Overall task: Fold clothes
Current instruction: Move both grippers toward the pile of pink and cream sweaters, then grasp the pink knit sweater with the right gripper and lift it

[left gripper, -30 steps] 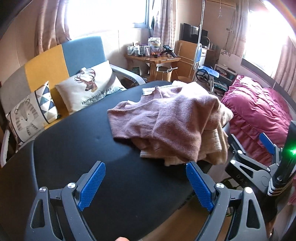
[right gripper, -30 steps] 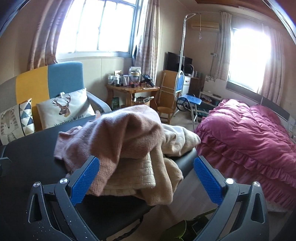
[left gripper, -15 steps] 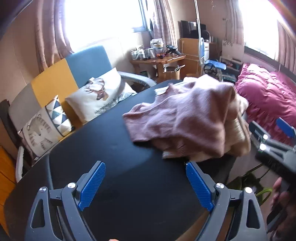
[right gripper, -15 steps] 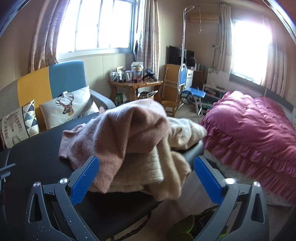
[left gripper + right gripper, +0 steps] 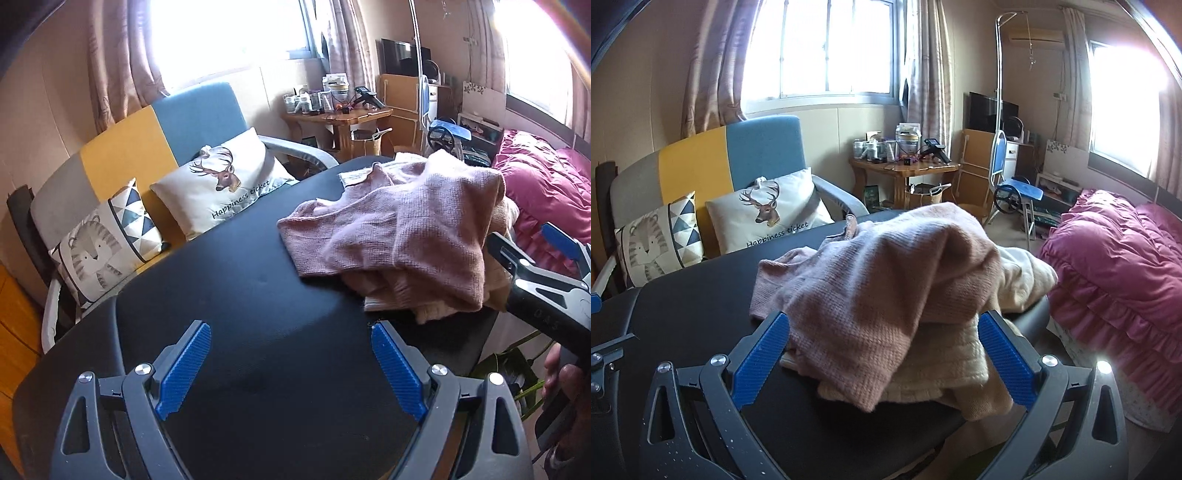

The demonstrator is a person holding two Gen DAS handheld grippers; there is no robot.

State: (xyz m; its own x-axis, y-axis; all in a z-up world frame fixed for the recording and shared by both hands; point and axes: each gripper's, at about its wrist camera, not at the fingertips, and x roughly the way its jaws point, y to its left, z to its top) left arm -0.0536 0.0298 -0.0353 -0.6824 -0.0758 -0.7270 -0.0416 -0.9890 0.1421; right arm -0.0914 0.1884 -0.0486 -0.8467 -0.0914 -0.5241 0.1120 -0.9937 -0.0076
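**Heap of knitwear at the table's far right edge, both tongs wide and empty**

The black table (image 5: 258,295) fills most of both views. Its near and left parts are bare dark surface, giving plenty of open room on that side. Its right edge drops off toward the floor and a bed (image 5: 1115,258) with a pink ruffled cover standing near that edge. Behind the table's far left edge runs a sofa (image 5: 122,155) with grey, yellow and blue panels, carrying a deer cushion (image 5: 221,184) and a tiger cushion (image 5: 103,243).

The clothes lie crumpled toward the far right corner of the table. A pink sweater (image 5: 399,225) is on top, one flat part reaching left onto the bare surface. A cream sweater (image 5: 945,365) lies under it, its folds hanging over the table's right edge.

The left gripper (image 5: 291,363) hangs over the near bare part of the table, jaws spread wide with nothing between them, well apart from the heap. The right gripper (image 5: 882,360) sits at the near right edge, jaws also wide and empty, framing the heap's near side in its own view. In the left wrist view it appears just beside the hanging cream folds; contact cannot be told. Part of a hand (image 5: 565,384) shows on its handle.
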